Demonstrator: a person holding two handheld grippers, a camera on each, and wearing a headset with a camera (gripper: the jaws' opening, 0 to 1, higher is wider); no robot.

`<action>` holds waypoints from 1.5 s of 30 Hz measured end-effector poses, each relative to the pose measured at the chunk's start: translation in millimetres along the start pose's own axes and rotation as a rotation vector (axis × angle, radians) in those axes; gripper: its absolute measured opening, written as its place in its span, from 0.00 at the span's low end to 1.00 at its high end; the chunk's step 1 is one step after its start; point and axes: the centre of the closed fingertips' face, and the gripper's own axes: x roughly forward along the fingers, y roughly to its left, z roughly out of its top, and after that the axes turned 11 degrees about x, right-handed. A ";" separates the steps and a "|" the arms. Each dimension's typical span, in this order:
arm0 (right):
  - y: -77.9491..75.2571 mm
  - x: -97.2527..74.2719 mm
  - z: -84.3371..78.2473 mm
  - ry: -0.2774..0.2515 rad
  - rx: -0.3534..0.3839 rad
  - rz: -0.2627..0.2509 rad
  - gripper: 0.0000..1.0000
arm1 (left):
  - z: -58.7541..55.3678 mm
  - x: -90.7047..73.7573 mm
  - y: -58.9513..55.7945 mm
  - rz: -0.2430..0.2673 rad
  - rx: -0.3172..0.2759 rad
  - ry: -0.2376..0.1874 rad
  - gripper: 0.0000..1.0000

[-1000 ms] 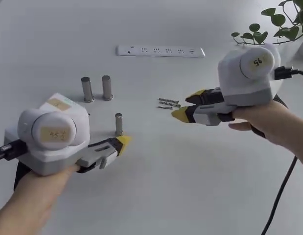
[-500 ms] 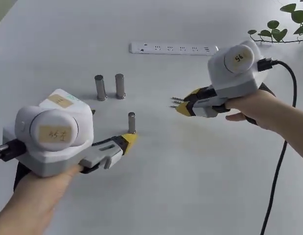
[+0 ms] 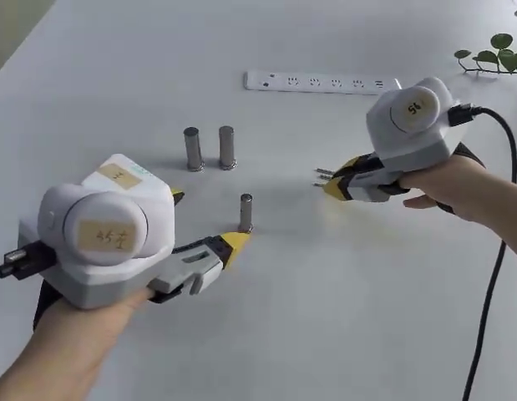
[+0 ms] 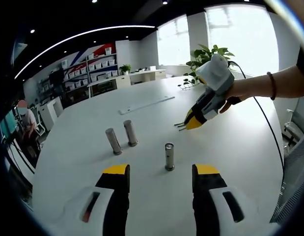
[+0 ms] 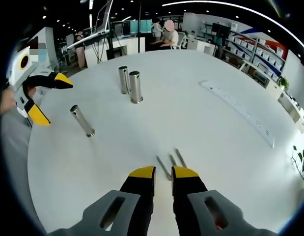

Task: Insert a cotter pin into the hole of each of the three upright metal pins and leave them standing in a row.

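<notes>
Three metal pins stand upright on the white table: two side by side (image 3: pixel 192 149) (image 3: pixel 227 147) and a shorter-looking one (image 3: pixel 245 213) nearer me. My left gripper (image 3: pixel 206 220) is open, its jaws either side of and just short of the near metal pin (image 4: pixel 169 156). Three thin cotter pins (image 5: pixel 169 161) lie flat on the table. My right gripper (image 5: pixel 163 174) hovers right at their near ends, jaws only narrowly apart, with one cotter pin running toward the gap. From the head view, the cotter pins (image 3: pixel 322 175) poke out beyond the right gripper (image 3: pixel 342 176).
A white power strip (image 3: pixel 321 82) lies at the far side of the table, and a potted plant (image 3: pixel 500 54) stands at the far right. The right gripper's black cable (image 3: pixel 492 276) hangs down the right side. People sit at desks far behind.
The right gripper has moved in onto the ends of the cotter pins and its jaws have narrowed. The left gripper has stayed by the near metal pin; the head camera has shifted.
</notes>
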 end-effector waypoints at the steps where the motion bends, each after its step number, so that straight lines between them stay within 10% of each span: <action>1: -0.4 0.2 -0.9 0.005 0.000 -0.002 0.08 | -0.2 -0.3 0.0 0.000 0.002 0.001 0.50; 29: 3.3 -0.7 -5.7 0.088 0.031 0.043 0.00 | -0.1 -6.7 -6.5 -0.021 0.032 0.001 0.48; 45: 30.0 -22.2 13.5 -0.028 -0.226 0.044 0.00 | 6.6 -11.7 -5.5 -0.044 0.015 -0.007 0.43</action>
